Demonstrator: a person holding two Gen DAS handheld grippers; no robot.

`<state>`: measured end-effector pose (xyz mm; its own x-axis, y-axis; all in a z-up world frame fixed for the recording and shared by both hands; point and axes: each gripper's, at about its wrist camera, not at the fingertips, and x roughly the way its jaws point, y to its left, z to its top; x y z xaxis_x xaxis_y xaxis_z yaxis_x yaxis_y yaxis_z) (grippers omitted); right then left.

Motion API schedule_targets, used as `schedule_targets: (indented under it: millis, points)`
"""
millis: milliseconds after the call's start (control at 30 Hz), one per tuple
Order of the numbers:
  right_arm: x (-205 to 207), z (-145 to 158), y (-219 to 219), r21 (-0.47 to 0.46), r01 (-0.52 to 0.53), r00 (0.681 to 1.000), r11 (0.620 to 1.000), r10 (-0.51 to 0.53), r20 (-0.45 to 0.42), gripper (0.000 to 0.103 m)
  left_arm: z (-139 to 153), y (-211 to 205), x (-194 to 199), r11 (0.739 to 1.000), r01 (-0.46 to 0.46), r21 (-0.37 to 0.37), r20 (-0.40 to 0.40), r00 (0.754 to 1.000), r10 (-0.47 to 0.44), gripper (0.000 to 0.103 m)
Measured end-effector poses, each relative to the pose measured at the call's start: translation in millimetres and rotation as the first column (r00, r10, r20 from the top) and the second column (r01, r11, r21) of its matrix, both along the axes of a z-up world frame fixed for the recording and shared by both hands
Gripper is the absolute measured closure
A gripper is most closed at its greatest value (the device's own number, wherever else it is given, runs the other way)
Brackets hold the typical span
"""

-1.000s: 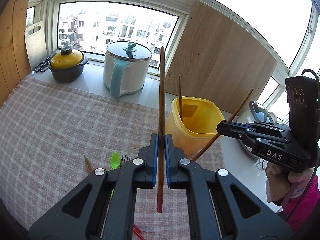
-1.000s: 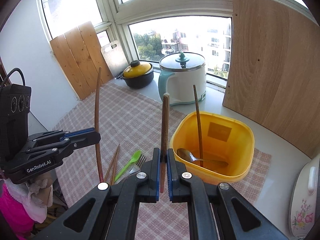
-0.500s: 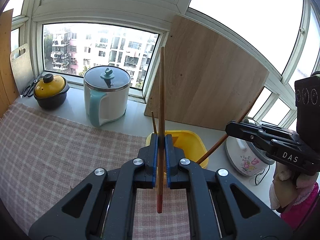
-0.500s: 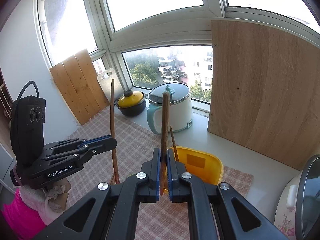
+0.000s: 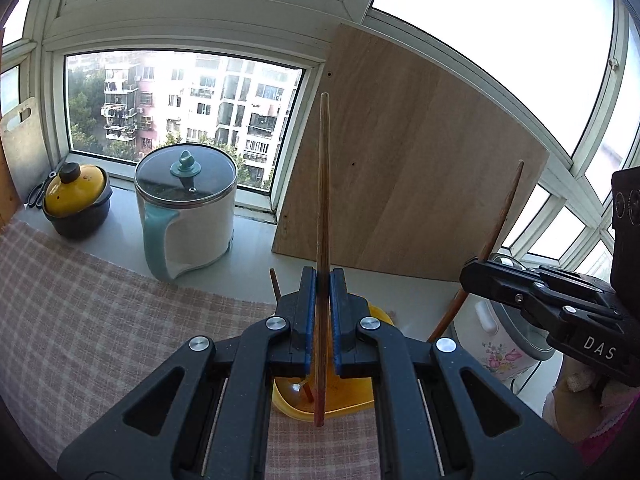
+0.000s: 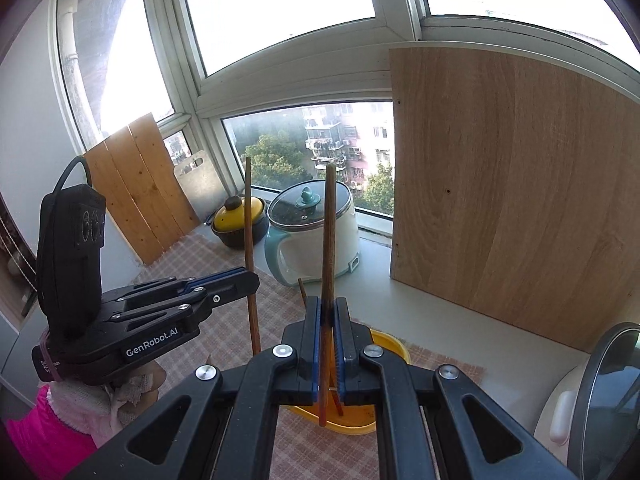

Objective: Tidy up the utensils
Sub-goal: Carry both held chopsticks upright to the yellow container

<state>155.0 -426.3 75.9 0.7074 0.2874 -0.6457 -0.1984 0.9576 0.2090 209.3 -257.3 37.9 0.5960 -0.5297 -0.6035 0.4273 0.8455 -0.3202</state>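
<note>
In the left wrist view my left gripper (image 5: 322,278) is shut on a brown chopstick (image 5: 323,184) that stands upright, its lower end over the yellow bin (image 5: 362,402). The bin is mostly hidden behind the jaws; another chopstick (image 5: 274,282) leans out of it. To the right, my right gripper (image 5: 470,278) grips a second tilted chopstick (image 5: 502,224). In the right wrist view my right gripper (image 6: 328,306) is shut on its chopstick (image 6: 329,232) above the yellow bin (image 6: 396,346). My left gripper (image 6: 250,280) and its chopstick (image 6: 248,216) are at the left.
A white pot (image 5: 188,216) with a teal handle and a yellow-lidded black pot (image 5: 76,204) stand on the windowsill. A wooden board (image 5: 408,184) leans on the window behind the bin. A rice cooker (image 6: 592,396) sits at the right. Checked cloth (image 5: 80,312) covers the table.
Both grippers have risen and moved toward the yellow bin, which has slid under the jaws. The green spoon and fork on the cloth have dropped out of view. Both grips are unchanged.
</note>
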Motion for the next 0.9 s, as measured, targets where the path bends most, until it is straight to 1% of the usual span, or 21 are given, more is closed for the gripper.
schedule_targets:
  millis: [267,367,567,700,900]
  points:
    - [9,1,-9,-0.011,0.004,1.000,1.000,-0.003,0.004,0.100,-14,-9,15,1.000,-0.016,0.006,-0.032,0.999,0.017,0.099]
    - [14,-3,-9,-0.023,0.004,1.000,1.000,-0.004,-0.003,0.100,-17,-11,19,1.000,-0.025,0.001,-0.037,0.999,0.025,0.098]
    - [25,-22,-11,-0.020,0.006,0.999,1.000,-0.006,-0.044,0.100,-25,-17,23,1.000,-0.024,0.018,-0.044,0.999,0.024,0.099]
    - [31,-36,-11,-0.022,0.002,0.997,1.000,-0.004,-0.078,0.100,-35,-17,25,1.000,-0.022,0.022,-0.063,0.998,0.024,0.099]
    - [40,-59,-11,-0.030,0.002,0.991,1.000,-0.006,-0.134,0.100,-48,-18,23,0.999,-0.007,0.050,-0.088,0.996,0.012,0.098]
